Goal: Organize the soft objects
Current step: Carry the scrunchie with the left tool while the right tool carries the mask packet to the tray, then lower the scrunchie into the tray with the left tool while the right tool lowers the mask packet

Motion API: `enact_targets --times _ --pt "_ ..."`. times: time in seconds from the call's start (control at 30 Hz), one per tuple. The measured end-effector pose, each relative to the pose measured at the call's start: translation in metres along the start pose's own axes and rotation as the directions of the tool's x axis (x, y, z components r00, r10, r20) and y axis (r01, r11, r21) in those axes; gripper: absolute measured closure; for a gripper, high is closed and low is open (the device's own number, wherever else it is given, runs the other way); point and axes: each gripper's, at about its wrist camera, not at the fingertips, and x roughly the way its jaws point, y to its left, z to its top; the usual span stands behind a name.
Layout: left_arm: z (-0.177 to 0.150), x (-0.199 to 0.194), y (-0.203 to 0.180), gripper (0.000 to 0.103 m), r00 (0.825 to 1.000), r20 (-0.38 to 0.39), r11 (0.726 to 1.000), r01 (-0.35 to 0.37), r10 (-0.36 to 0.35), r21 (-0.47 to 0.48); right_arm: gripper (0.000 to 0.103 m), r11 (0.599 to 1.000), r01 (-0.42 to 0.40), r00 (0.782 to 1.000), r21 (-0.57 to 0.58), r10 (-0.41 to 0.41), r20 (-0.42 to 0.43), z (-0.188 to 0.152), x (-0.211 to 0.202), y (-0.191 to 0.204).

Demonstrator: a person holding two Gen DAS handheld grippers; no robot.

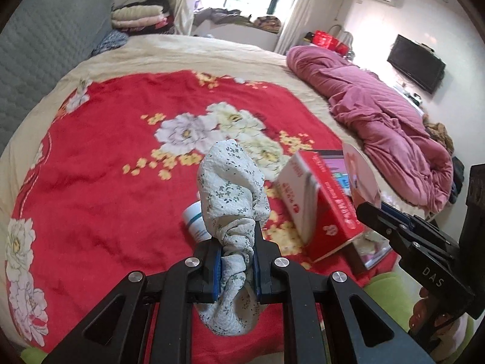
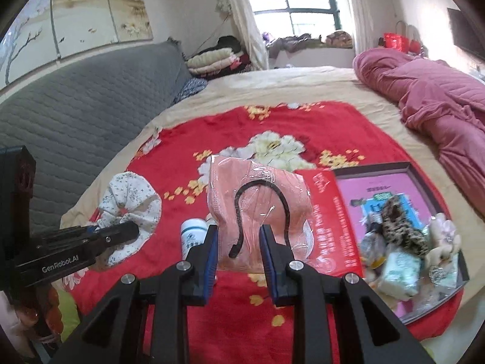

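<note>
My left gripper is shut on a white floral scrunchie, held above the red flowered blanket. In the right wrist view that same scrunchie hangs from the left gripper at the left. My right gripper is shut on a clear-wrapped pink pack, with a black headband lying against it. From the left wrist view the right gripper shows at the right, with the pink pack above it.
An open box tray with a pink lining holds a leopard scrunchie and several small soft items. Its red lid stands beside it. A white bottle lies on the blanket. A pink quilt is bunched at the right and a grey headboard at the left.
</note>
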Motion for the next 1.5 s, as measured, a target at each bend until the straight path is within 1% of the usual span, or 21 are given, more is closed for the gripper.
enact_targets --times 0.23,0.33,0.5,0.6,0.77,0.83,0.93,1.1,1.17,1.23,1.3,1.33,1.37,1.47,1.5 --pt "0.006 -0.004 -0.031 0.087 1.0 0.008 0.999 0.021 -0.021 0.05 0.076 0.999 0.029 0.999 0.032 -0.03 0.035 0.005 -0.023 -0.021" --pt "0.007 -0.001 -0.045 0.087 1.0 -0.004 0.997 0.031 -0.03 0.069 0.076 0.998 0.037 0.998 0.043 -0.039 0.043 0.004 -0.029 -0.03" --pt "0.011 0.009 -0.078 0.087 0.997 -0.028 0.99 0.077 -0.074 0.117 0.076 0.994 0.065 0.996 0.087 -0.07 0.057 0.004 -0.038 -0.055" --pt "0.017 0.018 -0.1 0.087 0.994 -0.039 0.984 0.104 -0.1 0.144 0.076 0.988 0.098 0.992 0.121 -0.107 0.07 0.004 -0.049 -0.078" --pt "0.025 0.042 -0.146 0.087 0.986 -0.078 0.968 0.161 -0.148 0.193 0.076 0.966 0.158 0.982 0.206 -0.176 0.07 0.007 -0.063 -0.133" --pt "0.027 0.054 -0.165 0.087 0.981 -0.1 0.96 0.182 -0.164 0.211 0.076 0.955 0.188 0.978 0.23 -0.203 0.042 0.009 -0.063 -0.158" --pt "0.027 0.076 -0.189 0.087 0.974 -0.138 0.95 0.211 -0.182 0.23 0.076 0.947 0.213 0.975 0.241 -0.221 0.004 0.011 -0.058 -0.186" --pt "0.028 0.12 -0.231 0.087 0.956 -0.215 0.935 0.251 -0.199 0.249 0.076 0.944 0.232 0.973 0.232 -0.225 -0.059 0.015 -0.043 -0.218" --pt "0.03 0.138 -0.242 0.087 0.951 -0.242 0.933 0.254 -0.193 0.255 0.076 0.945 0.223 0.974 0.239 -0.208 -0.085 0.016 -0.032 -0.229" --pt "0.029 0.154 -0.249 0.087 0.947 -0.267 0.933 0.248 -0.176 0.262 0.076 0.946 0.211 0.976 0.247 -0.188 -0.112 0.018 -0.019 -0.238" --pt "0.027 0.168 -0.251 0.087 0.943 -0.29 0.935 0.243 -0.166 0.257 0.075 0.953 0.195 0.976 0.232 -0.166 -0.14 0.023 -0.006 -0.246" --pt "0.026 0.172 -0.251 0.086 0.942 -0.296 0.937 0.239 -0.161 0.253 0.075 0.955 0.198 0.974 0.221 -0.167 -0.153 0.026 0.002 -0.248" --pt "0.026 0.177 -0.251 0.086 0.939 -0.304 0.937 0.241 -0.16 0.251 0.075 0.961 0.192 0.971 0.201 -0.157 -0.18 0.028 0.011 -0.249" --pt "0.023 0.186 -0.252 0.086 0.937 -0.316 0.938 0.234 -0.148 0.255 0.075 0.972 0.203 0.957 0.118 -0.171 -0.234 0.032 0.034 -0.244" --pt "0.023 0.188 -0.251 0.086 0.936 -0.319 0.939 0.234 -0.147 0.253 0.074 0.972 0.207 0.953 0.108 -0.175 -0.246 0.032 0.039 -0.243"
